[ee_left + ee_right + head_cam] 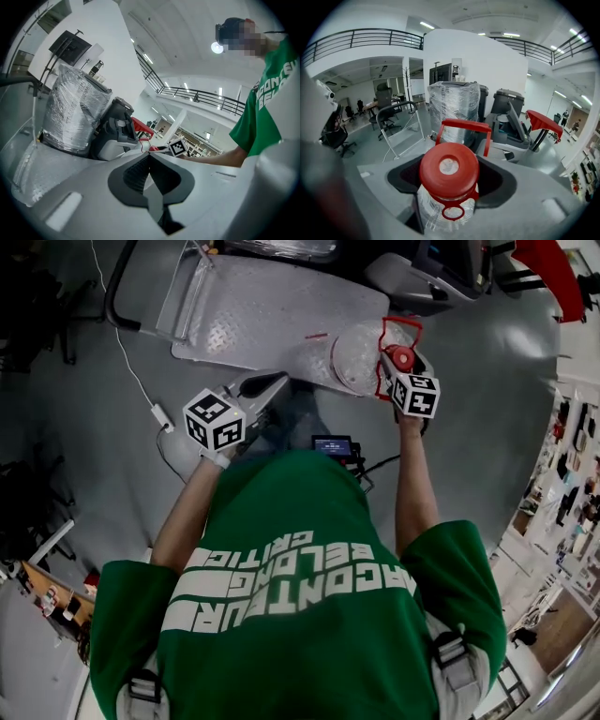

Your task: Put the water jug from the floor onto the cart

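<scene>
The water jug (359,357) is clear plastic with a red cap (449,171) and a raised red carry handle (464,125). In the head view it overlaps the near right corner of the flat metal cart (272,310); I cannot tell whether it rests on the deck or hangs. My right gripper (398,367) is shut on the jug's neck just under the cap, which fills the space between the jaws of the right gripper (450,197) in its own view. My left gripper (272,385) hovers at the cart's near edge, left of the jug, and the left gripper (149,157) is shut with nothing in it.
The cart's push handle (114,287) stands at its far left end. A white cable with an adapter (161,415) lies on the grey floor left of me. A plastic-wrapped bin (454,108) and a floor-cleaning machine (511,122) stand beyond the cart. Office chairs (384,105) are further back.
</scene>
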`<state>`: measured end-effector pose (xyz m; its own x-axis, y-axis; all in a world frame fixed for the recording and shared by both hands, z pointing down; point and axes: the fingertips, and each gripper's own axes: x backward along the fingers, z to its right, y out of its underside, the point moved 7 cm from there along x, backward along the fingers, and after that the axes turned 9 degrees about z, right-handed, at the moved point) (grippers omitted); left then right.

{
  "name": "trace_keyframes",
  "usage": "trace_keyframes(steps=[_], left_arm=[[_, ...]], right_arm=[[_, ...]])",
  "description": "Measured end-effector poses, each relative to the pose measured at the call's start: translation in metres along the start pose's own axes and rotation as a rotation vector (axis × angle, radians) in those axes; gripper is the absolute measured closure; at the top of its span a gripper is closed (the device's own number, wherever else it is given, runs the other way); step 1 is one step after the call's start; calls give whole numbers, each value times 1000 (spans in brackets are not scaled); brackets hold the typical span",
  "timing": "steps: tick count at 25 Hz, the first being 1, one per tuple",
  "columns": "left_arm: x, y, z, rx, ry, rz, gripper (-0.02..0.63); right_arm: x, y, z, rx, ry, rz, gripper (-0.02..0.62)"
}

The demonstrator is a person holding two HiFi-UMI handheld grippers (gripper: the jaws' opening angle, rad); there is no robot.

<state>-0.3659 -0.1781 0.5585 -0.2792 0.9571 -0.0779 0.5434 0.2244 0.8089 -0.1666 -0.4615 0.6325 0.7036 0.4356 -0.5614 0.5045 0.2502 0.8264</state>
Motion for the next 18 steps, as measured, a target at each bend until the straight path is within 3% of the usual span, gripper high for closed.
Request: trace_keyframes(steps=[18], left_arm=[[-57, -19, -23, -23, -152, -54, 598]], right_arm=[[-127, 32, 2, 59, -173, -145, 293]])
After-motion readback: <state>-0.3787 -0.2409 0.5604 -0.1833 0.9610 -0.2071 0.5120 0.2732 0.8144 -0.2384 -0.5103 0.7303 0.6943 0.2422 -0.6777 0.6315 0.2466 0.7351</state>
